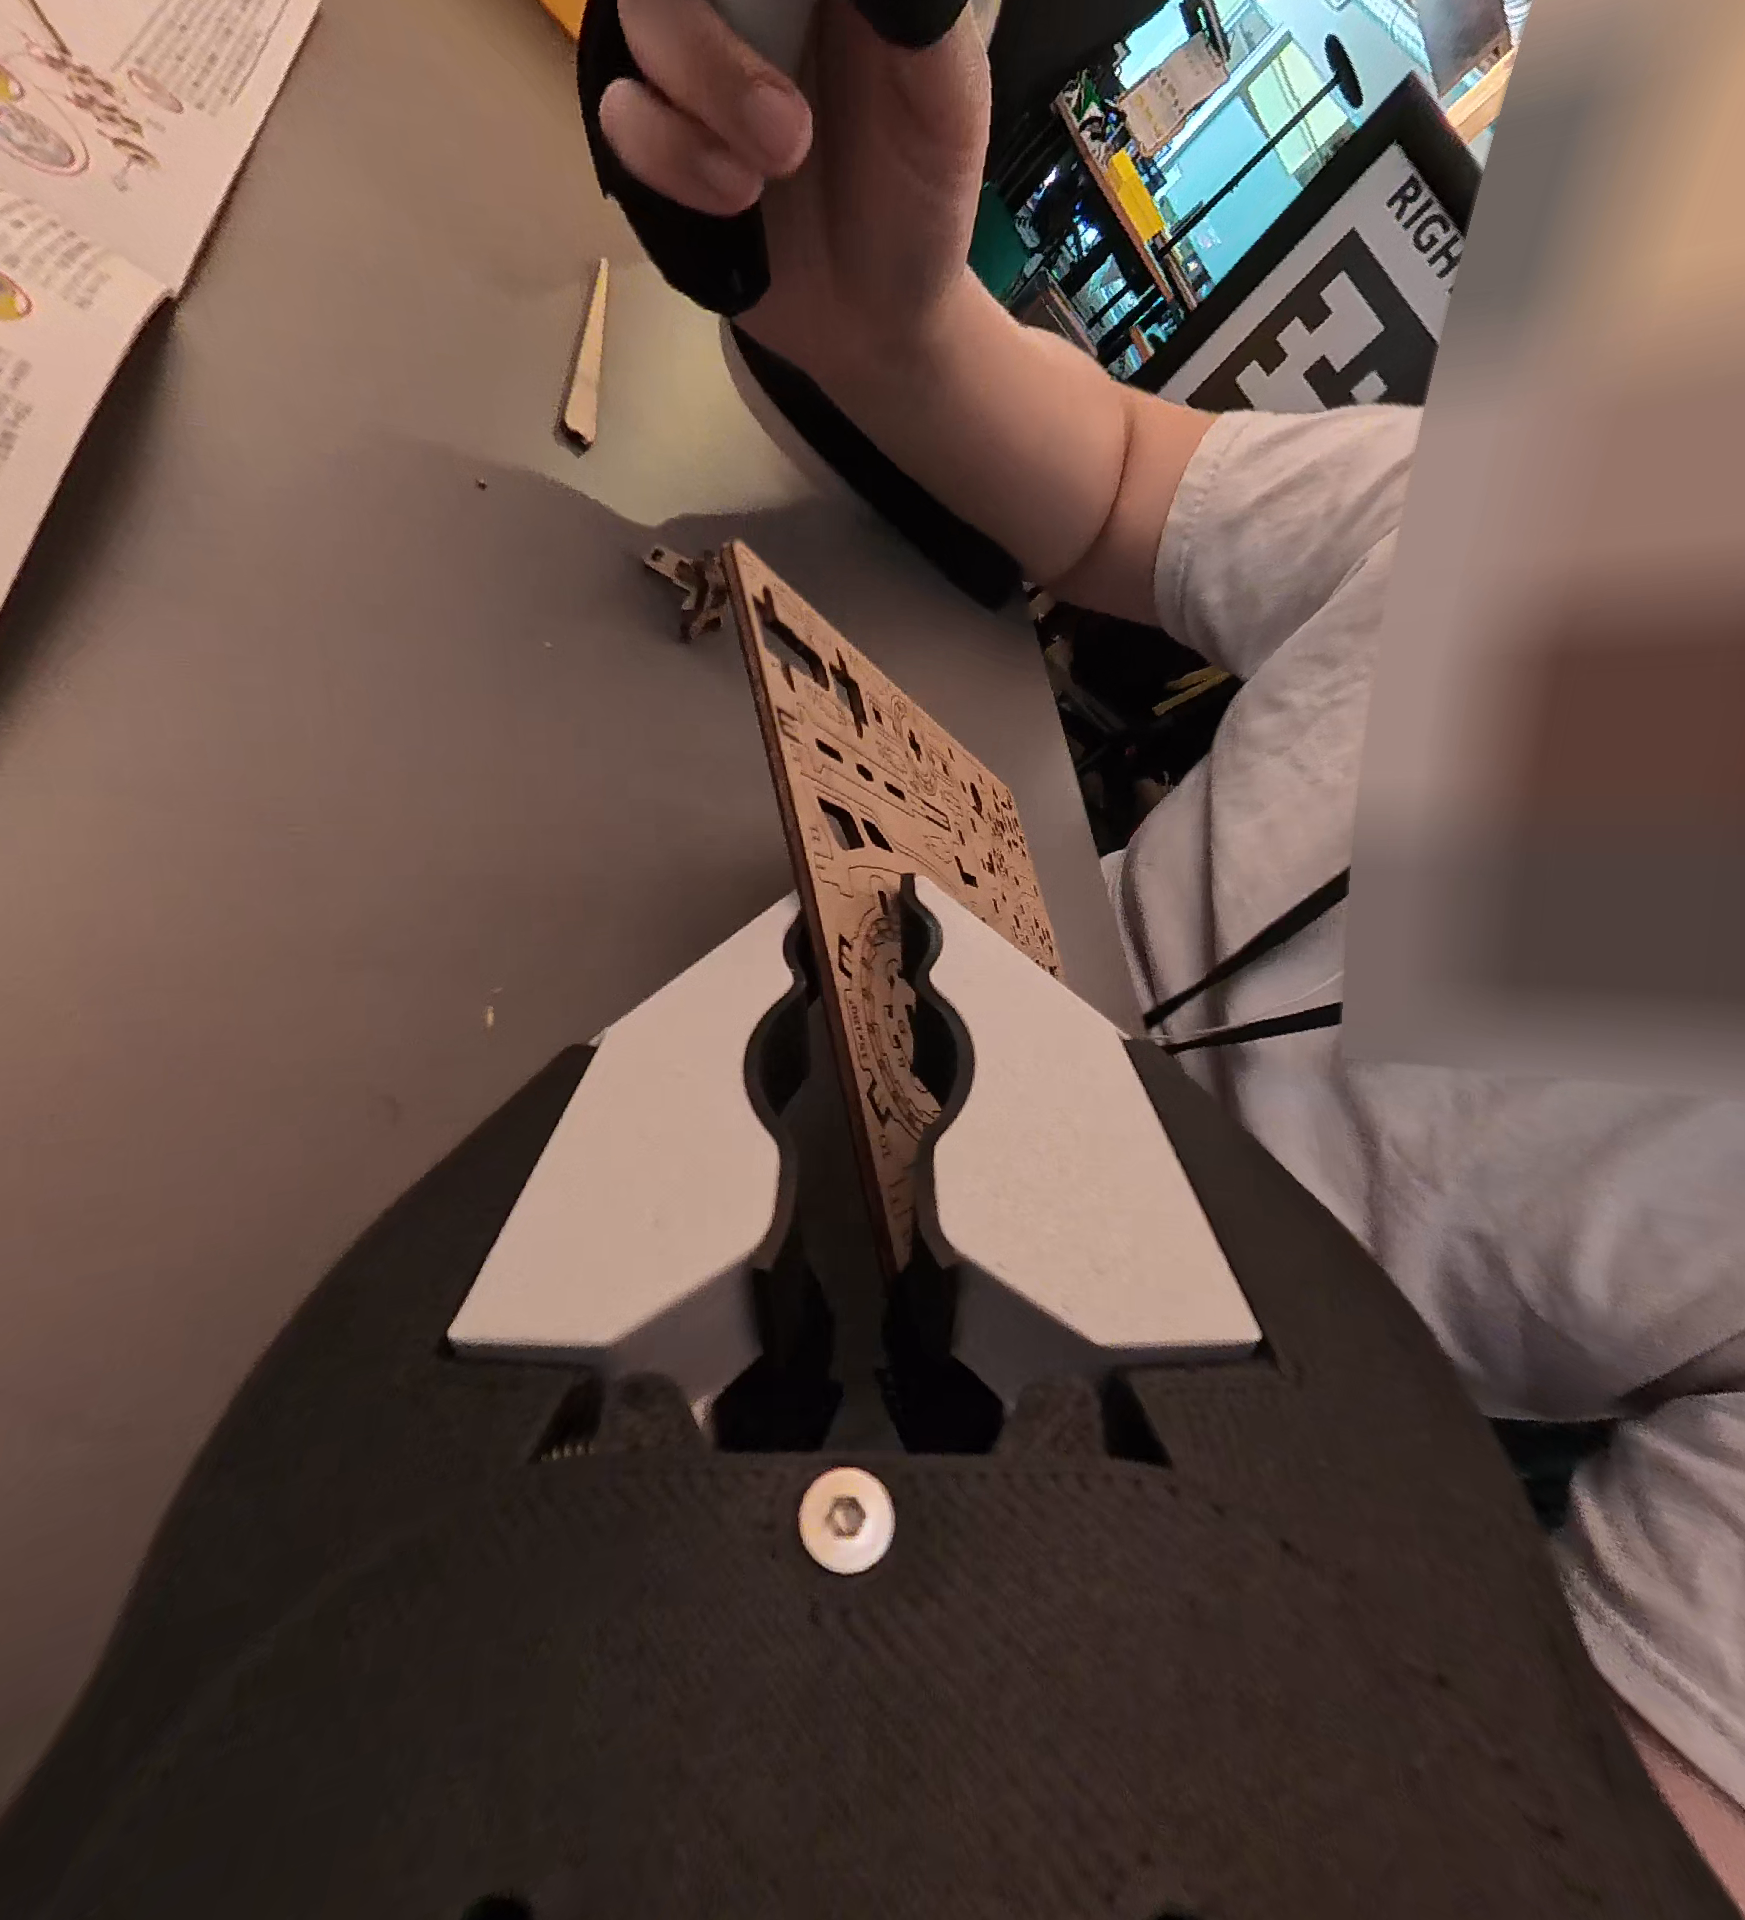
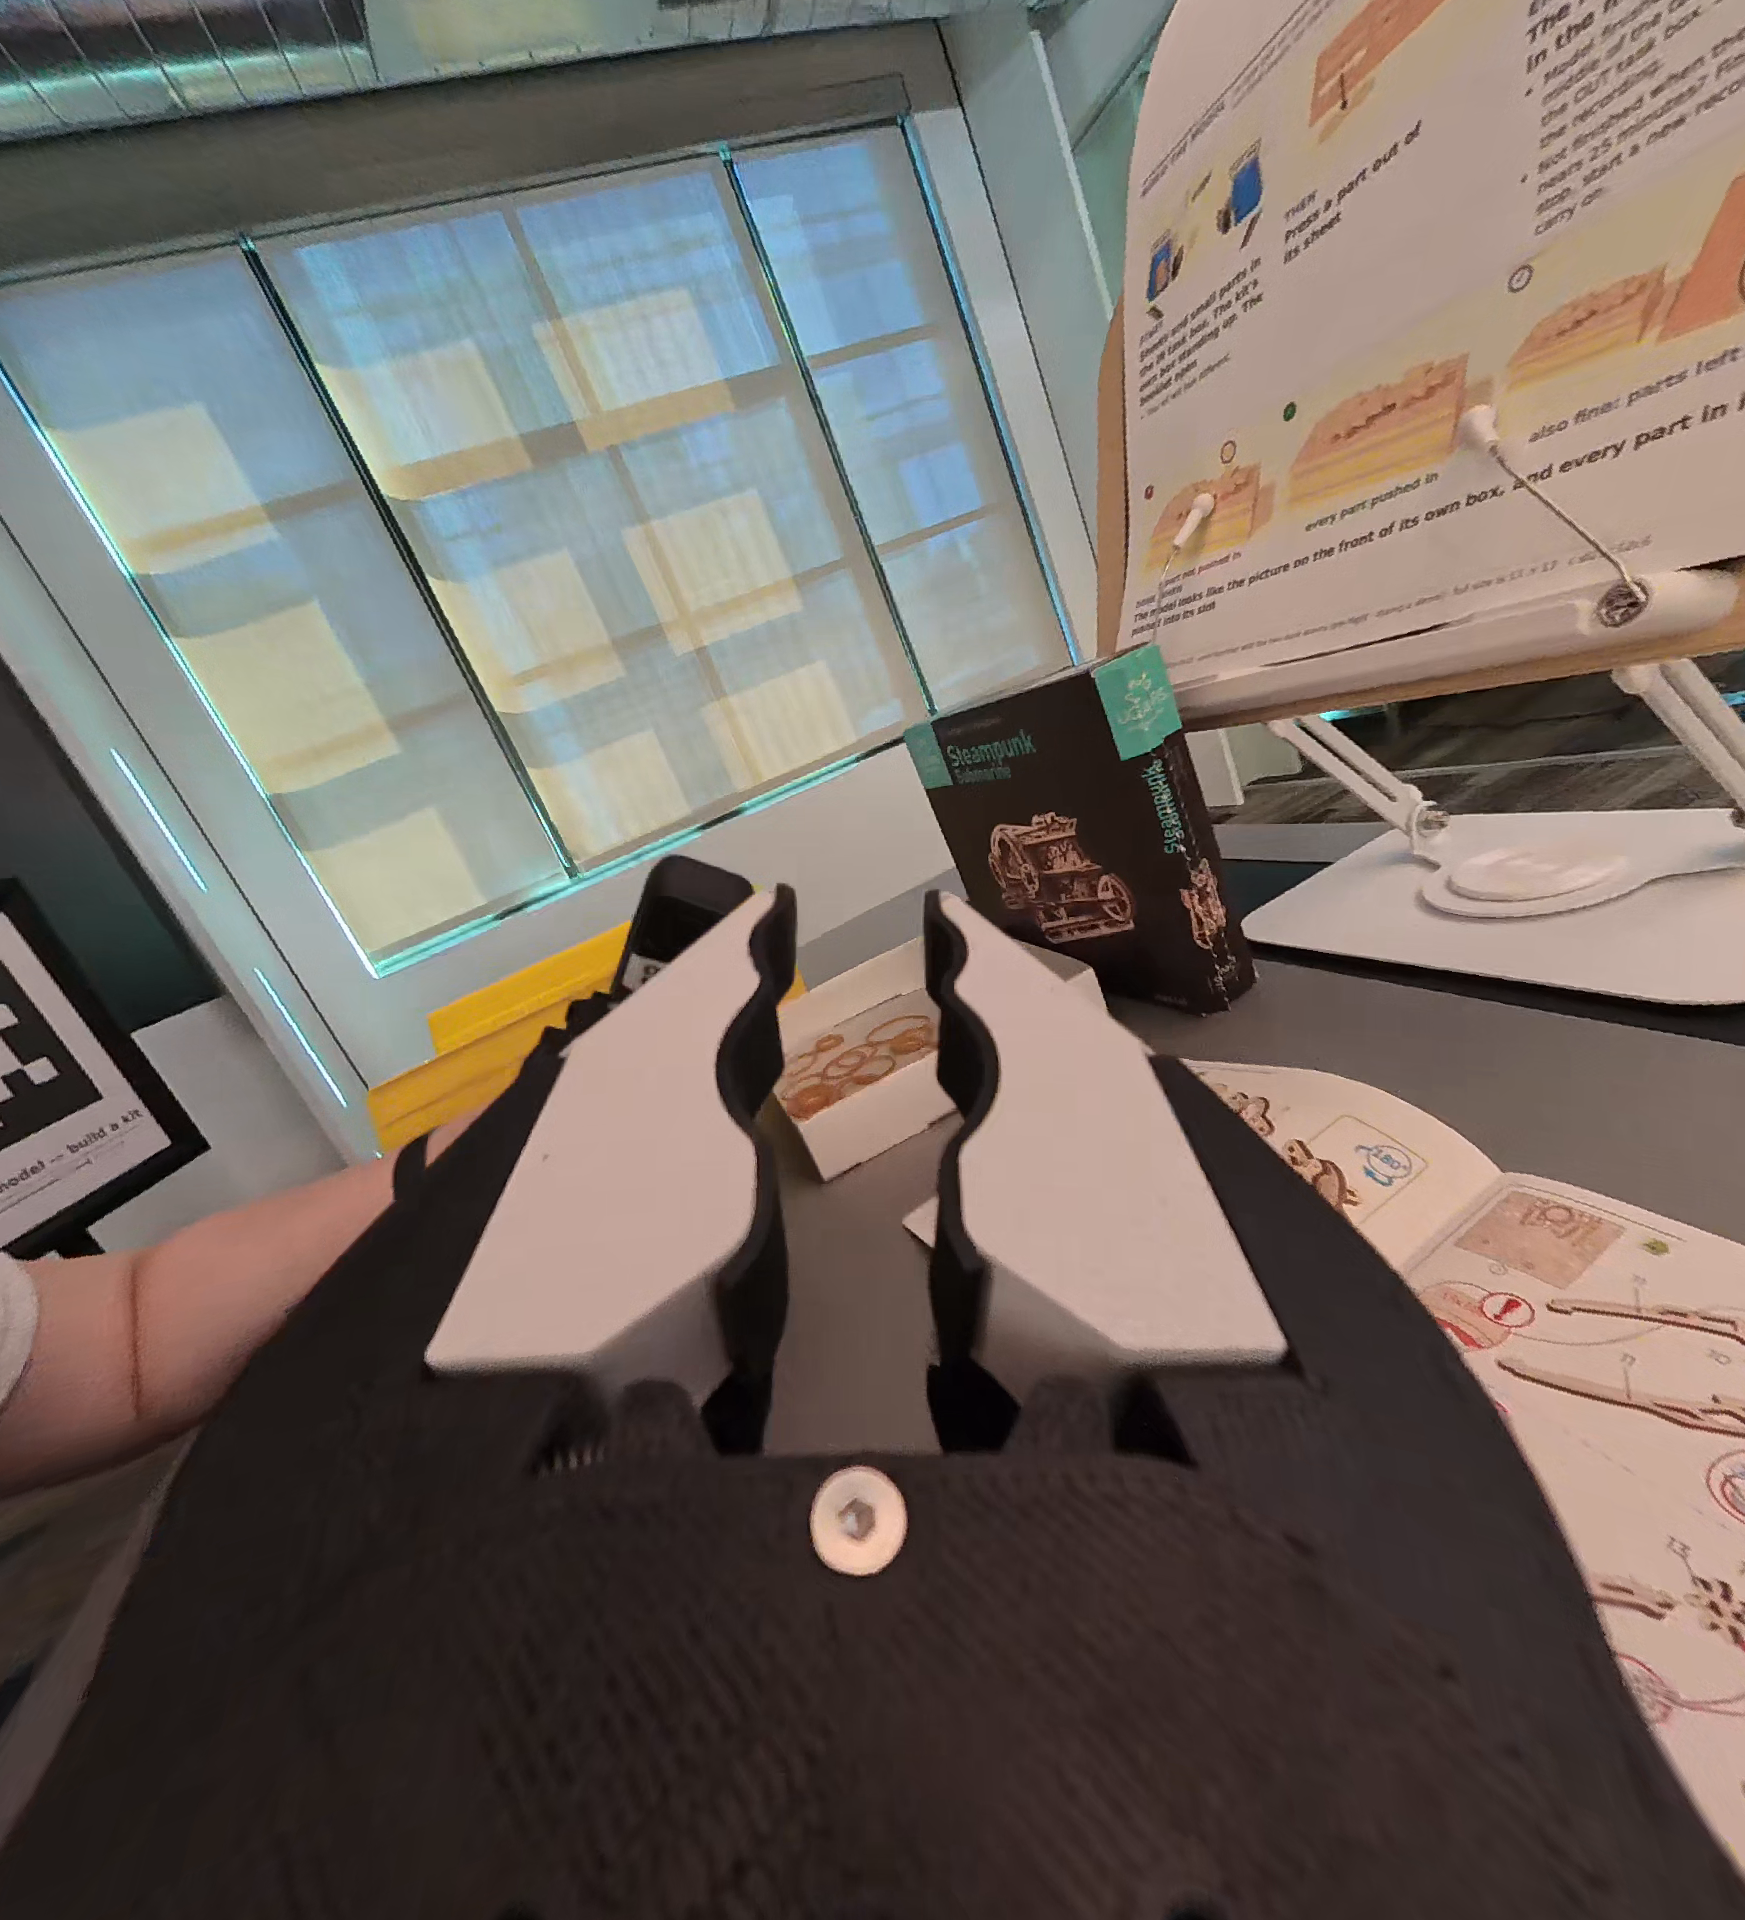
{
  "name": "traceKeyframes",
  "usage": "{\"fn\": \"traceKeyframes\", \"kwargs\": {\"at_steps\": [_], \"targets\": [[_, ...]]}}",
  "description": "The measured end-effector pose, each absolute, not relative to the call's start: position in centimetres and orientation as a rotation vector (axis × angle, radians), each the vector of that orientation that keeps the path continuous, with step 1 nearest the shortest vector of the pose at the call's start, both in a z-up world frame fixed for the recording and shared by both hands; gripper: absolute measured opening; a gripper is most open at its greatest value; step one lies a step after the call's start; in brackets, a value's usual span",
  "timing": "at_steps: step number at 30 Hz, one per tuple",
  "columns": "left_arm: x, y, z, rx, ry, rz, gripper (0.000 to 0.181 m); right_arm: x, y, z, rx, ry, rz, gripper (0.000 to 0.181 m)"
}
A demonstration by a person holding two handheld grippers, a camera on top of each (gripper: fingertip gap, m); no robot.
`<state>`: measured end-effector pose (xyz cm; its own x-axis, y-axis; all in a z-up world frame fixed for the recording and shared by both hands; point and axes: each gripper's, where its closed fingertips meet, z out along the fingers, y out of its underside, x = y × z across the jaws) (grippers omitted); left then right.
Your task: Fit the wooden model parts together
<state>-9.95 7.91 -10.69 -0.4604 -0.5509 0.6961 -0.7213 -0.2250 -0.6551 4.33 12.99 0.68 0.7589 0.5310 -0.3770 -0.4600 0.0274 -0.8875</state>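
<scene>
In the left wrist view my left gripper (image 1: pixel 863 914) is shut on a thin laser-cut wooden sheet (image 1: pixel 878 748), held on edge and tilted above the grey table (image 1: pixel 328 779). Small dark wooden parts (image 1: pixel 691 592) lie on the table just past the sheet's far corner. A pale wooden stick (image 1: pixel 585 358) lies farther off. A person's hand (image 1: pixel 847 187) holds the other gripper's handle above. In the right wrist view my right gripper (image 2: pixel 857 914) is open and empty, raised over the table, pointing toward a white tray of small wooden rings (image 2: pixel 863 1060).
A black kit box (image 2: pixel 1076 842) stands behind the tray. An open instruction booklet (image 2: pixel 1626 1403) lies at the right; it also shows in the left wrist view (image 1: pixel 26 208). A white stand with an instruction sheet (image 2: pixel 1470 312) is at back right. A yellow bin (image 2: pixel 494 1049) sits behind the fingers. Tip to tip, the grippers are about 20 cm apart.
</scene>
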Motion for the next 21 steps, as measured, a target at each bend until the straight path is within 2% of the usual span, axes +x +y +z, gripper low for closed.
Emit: {"fn": "traceKeyframes", "kwargs": {"at_steps": [21], "targets": [[-9.8,7.8,-11.4,1.564,-1.845,1.741,0.012,3.3,13.8,-1.6,-1.438,-0.076,0.786,0.022]]}}
